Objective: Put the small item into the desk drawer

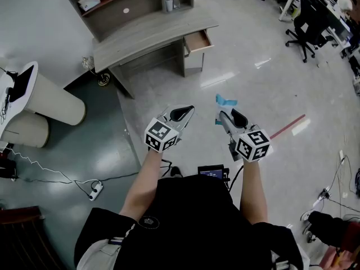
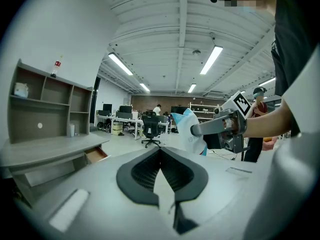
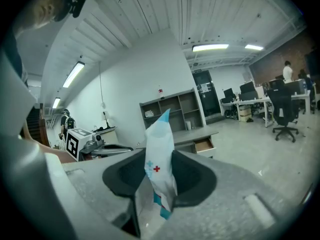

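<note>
My right gripper (image 1: 221, 117) is shut on a small white and blue packet (image 3: 159, 159) with a red cross, which sticks up from between the jaws. The same packet (image 1: 226, 101) shows over the floor in the head view. My left gripper (image 1: 187, 112) is held beside it at the same height, its jaws shut with nothing between them (image 2: 160, 151). The grey desk (image 1: 152, 32) stands some way ahead. Its small drawer (image 1: 198, 40) at the right end is pulled open, and the drawer (image 3: 204, 145) also shows in the right gripper view.
A shelf unit (image 1: 129, 1) with a cup and a box sits on the desk. White round pedestals (image 1: 48, 103) stand at the left, with a power strip (image 1: 95, 192) and cables on the floor. Office chairs (image 1: 306, 30) and desks are at the far right. A red tape strip (image 1: 288, 126) marks the floor.
</note>
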The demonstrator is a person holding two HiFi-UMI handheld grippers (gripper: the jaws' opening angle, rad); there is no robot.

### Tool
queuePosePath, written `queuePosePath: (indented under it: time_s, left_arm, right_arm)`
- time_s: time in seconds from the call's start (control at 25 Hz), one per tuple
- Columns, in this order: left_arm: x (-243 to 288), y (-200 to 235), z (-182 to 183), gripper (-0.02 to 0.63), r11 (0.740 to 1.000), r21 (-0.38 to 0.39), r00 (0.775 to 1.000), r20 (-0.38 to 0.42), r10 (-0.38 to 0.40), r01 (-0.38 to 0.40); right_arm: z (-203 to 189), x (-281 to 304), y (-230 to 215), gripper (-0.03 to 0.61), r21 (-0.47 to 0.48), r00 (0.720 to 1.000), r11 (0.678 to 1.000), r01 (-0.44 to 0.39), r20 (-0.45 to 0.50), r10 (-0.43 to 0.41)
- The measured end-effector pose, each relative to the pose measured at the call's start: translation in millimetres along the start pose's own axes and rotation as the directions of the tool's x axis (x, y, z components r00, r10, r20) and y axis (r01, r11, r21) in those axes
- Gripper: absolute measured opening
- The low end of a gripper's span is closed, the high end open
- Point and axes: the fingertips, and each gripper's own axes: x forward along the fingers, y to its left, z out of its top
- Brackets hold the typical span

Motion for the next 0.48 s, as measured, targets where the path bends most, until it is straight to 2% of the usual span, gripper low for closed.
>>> queuePosePath:
  time_s: [0.48]
  left_arm:
    - [33.3, -21.6, -0.7, 0.003, 1.0, 0.005, 0.999, -0.025, 0.023, -0.023]
  right_arm:
    - [-2.0, -21.0, -37.8, 0.152, 0.025, 1.0, 0.999, -0.022, -0.001, 0.022]
